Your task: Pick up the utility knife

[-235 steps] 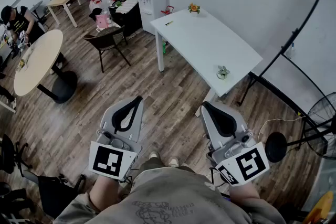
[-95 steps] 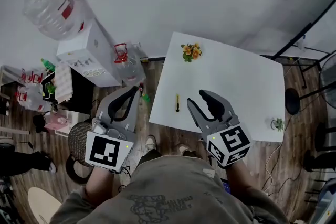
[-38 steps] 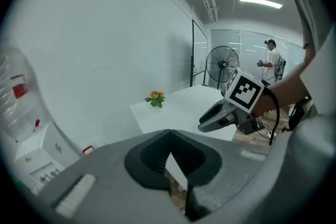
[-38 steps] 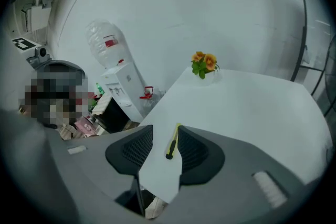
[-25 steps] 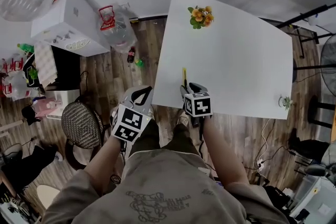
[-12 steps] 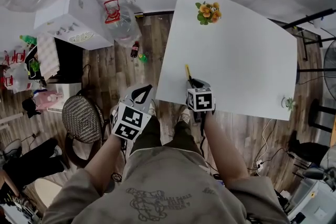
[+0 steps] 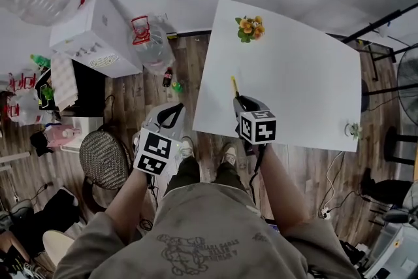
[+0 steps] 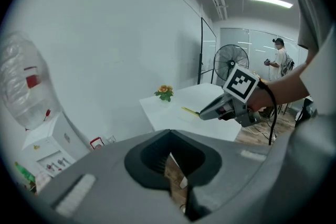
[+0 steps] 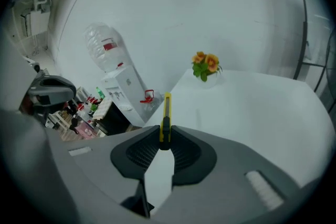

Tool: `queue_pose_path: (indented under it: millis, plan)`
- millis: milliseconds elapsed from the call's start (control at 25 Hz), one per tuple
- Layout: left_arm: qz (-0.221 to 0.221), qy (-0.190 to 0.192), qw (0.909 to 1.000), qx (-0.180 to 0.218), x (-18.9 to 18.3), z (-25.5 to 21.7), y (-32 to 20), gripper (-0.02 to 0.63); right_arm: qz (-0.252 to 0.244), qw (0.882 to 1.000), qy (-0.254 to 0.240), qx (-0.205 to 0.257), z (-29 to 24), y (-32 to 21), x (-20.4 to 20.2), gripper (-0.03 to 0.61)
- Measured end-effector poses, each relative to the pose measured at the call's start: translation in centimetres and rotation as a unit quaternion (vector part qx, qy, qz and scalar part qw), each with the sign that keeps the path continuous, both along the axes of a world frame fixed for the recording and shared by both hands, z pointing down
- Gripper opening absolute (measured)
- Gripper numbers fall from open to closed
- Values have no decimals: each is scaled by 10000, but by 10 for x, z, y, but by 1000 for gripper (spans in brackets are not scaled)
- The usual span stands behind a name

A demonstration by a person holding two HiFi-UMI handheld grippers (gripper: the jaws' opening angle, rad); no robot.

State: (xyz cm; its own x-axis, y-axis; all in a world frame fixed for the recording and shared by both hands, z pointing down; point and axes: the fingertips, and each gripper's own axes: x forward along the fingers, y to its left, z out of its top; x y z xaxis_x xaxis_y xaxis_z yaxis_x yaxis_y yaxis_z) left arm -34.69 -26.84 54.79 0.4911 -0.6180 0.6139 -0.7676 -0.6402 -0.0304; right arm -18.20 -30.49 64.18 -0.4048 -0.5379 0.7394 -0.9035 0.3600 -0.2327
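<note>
Knife (image 9: pixel 166 107), slim and yellow, looks light, stiff and smooth. The right gripper (image 9: pixel 165 136) pinches its near end, and the rest juts out above the table (image 7: pixel 287 75) by its near left edge. A grip nearer mid-handle would likely steady it. The left gripper (image 8: pixel 169 150) has its jaws together on nothing.

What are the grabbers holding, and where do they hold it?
The right gripper, whose jaws have just closed, pinches the yellow knife by its near end; the rest sticks out ahead. The left gripper holds nothing, jaws together.
</note>
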Motion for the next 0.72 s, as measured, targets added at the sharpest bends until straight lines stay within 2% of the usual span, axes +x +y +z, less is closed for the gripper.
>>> queue_pose_path:
  millis: [200,360,560,720]
  plan:
    - [-30,88,9985,539,1,-51,-16,0,-48,9962,-260,825,-83,-15,4,91]
    - [-6,197,9941,1068,5,-102,-27,0,-31,9873,-430,1526,-152,-21,8,92]
    - [71,232,9823,1859,12,-170,-34,0,-114,9687,-583,2409,-236,-13,10,92]
    - [191,280,9712,2359,24,-214,-32,0,-92,9532,-717,2936,-293,4,18,92]
